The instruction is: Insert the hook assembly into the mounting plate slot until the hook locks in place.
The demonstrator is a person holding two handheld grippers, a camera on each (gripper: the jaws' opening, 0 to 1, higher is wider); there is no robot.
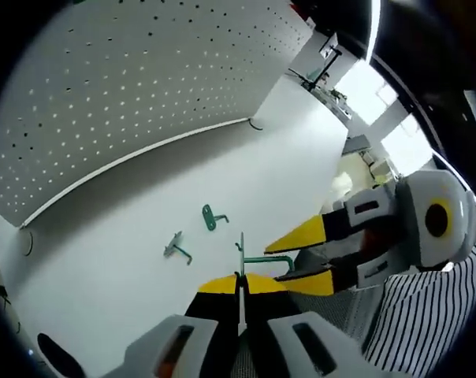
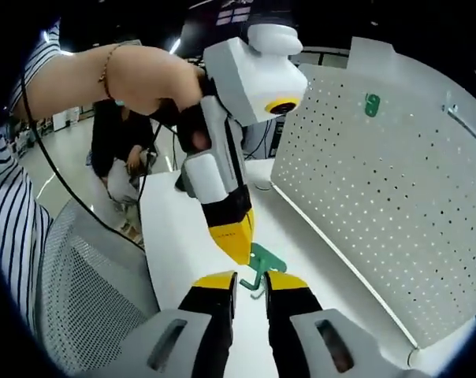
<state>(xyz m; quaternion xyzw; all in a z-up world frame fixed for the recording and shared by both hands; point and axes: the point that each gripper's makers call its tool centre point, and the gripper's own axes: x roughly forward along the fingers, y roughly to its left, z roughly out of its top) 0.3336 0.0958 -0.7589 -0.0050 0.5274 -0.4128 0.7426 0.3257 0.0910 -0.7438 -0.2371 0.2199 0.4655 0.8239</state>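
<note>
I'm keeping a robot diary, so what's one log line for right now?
left gripper: shut on thin plate | right gripper: jaws around green hook, grip unclear | hook: at plate, lock unconfirmed | table: two spare hooks

Green metal hook assembly (image 2: pixel 263 264) sits partly hidden behind the yellow-tipped right claw (image 2: pixel 251 281); the other claw's (image 2: pixel 236 236) yellow tip covers its upper end, so how the hook is gripped cannot be told.
</note>
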